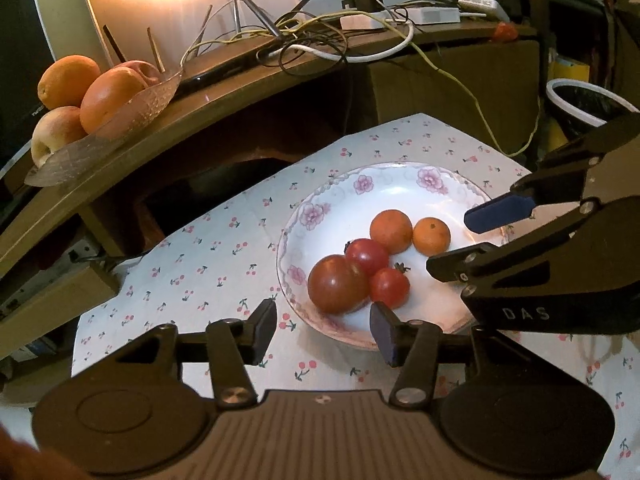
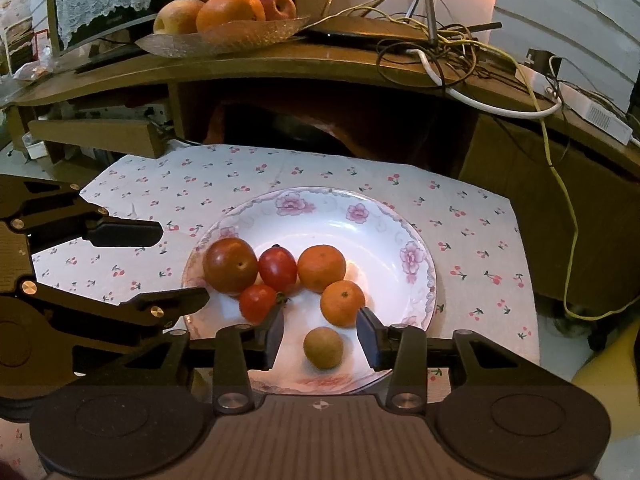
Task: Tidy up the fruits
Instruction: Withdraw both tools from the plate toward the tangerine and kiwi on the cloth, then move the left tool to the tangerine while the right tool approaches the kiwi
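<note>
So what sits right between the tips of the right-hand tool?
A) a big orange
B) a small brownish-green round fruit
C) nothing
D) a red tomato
B: in the right wrist view the small brownish-green round fruit lies on the white flowered plate between the right gripper pads, untouched.

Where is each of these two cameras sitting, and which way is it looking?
Left wrist: on the left gripper, looking down at the plate; right gripper enters from the right.
Right wrist: on the right gripper, over a brown fruit; left gripper enters from the left.
Shared: plate, tomatoes, oranges, fruit dish.
</note>
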